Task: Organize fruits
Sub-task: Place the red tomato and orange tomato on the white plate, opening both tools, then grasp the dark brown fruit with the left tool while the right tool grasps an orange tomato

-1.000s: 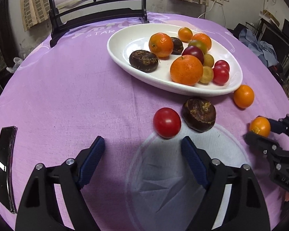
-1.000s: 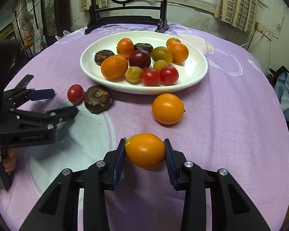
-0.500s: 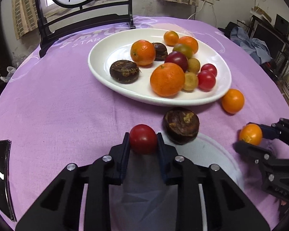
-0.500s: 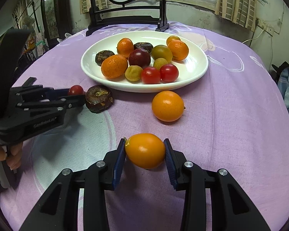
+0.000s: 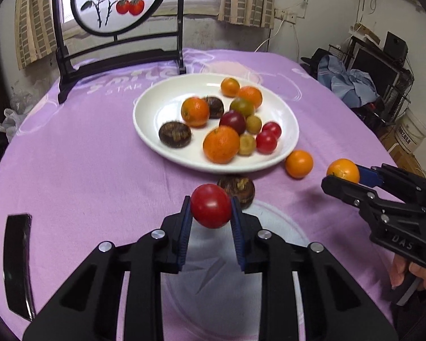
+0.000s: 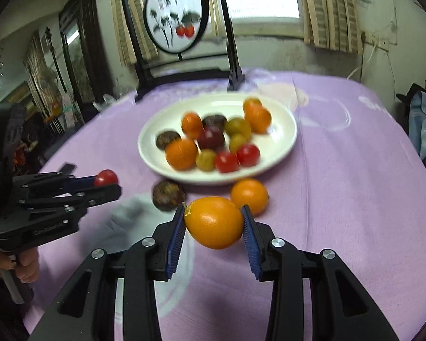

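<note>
My left gripper (image 5: 210, 210) is shut on a red tomato (image 5: 211, 209) and holds it above the purple cloth, short of the white plate (image 5: 156, 105). My right gripper (image 6: 214, 223) is shut on an orange kumquat (image 6: 214, 223), also lifted off the cloth. The plate (image 6: 281, 130) holds several oranges, tomatoes and dark fruits. A loose orange (image 5: 299, 163) and a dark brown fruit (image 5: 240, 189) lie on the cloth by the plate's near rim. In the right wrist view the loose orange (image 6: 250, 194) is just beyond the kumquat.
A black-framed round screen (image 5: 113, 2) stands at the table's far edge behind the plate. A dark flat object (image 5: 15, 261) lies on the cloth at the left. Clutter and furniture surround the table.
Both grippers have risen with their fruit; the left one closed on the tomato a second ago and lifted it. The views now tilt up and show more of the room.
</note>
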Tool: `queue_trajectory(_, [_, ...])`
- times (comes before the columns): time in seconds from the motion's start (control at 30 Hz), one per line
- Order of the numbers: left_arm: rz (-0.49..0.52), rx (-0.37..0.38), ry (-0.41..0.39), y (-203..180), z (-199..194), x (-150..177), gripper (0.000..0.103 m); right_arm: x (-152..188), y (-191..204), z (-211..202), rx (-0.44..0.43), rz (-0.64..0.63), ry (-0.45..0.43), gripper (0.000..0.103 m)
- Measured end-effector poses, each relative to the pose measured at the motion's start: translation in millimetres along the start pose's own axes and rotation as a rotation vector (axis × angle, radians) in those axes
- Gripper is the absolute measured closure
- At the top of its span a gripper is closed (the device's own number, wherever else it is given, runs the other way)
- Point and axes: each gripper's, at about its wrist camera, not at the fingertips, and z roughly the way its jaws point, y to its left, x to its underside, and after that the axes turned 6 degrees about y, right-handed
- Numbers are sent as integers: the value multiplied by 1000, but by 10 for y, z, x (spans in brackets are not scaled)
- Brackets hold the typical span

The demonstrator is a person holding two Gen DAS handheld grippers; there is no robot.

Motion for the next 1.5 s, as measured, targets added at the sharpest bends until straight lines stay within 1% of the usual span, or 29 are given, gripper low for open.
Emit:
queue_trajectory(0.1, [4, -7, -3, 13, -8, -168, 77, -110, 50, -8, -7, -24, -8, 63])
queue_trajectory(0.23, [-5, -17, -1, 42, 81, -400, 77, -321, 71, 111, 22, -59, -4, 63])
queue_trajectory(0.5, [-57, -46, 54, 177, 573, -885, 77, -785, -33, 583, 14, -60, 19, 63])
queue_trajectory(0.63, [-74, -66, 63, 215, 776, -1124, 75, -970, -76, 822, 8, -36, 29, 63])
queue_trajectory(0.67, [-77, -71, 62, 220, 806, -1161, 74, -999, -95, 870, 4, -25, 30, 63])
queue_trajectory(0.7, [-81, -77, 61, 225, 822, -1187, 67, -1012, -119, 907, 4, -10, 31, 63])
queue_trajectory(0.73, [-90, -86, 58, 233, 828, -1208, 55, -1022, -152, 945, 5, 9, 34, 63])
queue_trajectory(0.8, [-109, -92, 49, 248, 819, -1208, 49, -1014, -211, 961, 7, 42, 34, 63])
queue_trajectory(0.9, [-103, -107, 60, 250, 792, -1165, 48, -960, -266, 905, -14, 68, 20, 60])
queue_trajectory(1.0, [-99, -124, 54, 246, 712, -1107, 42, -907, -298, 798, -16, 81, 5, 59])
queue_trajectory(1.1, [-100, -121, 34, 245, 574, -1015, 35, -866, -354, 650, -23, 102, -23, 58])
queue_trajectory(1.27, [-87, -120, 13, 187, 338, -836, 34, -736, -411, 415, -23, 107, -30, 54])
queue_trajectory(1.4, [-53, -134, -32, 84, 112, -634, 30, -543, -439, 278, -16, 96, 0, 53])
queue_trajectory(1.5, [-57, -118, -31, 46, 29, -482, 29, -378, -433, 219, 0, 82, 26, 53])
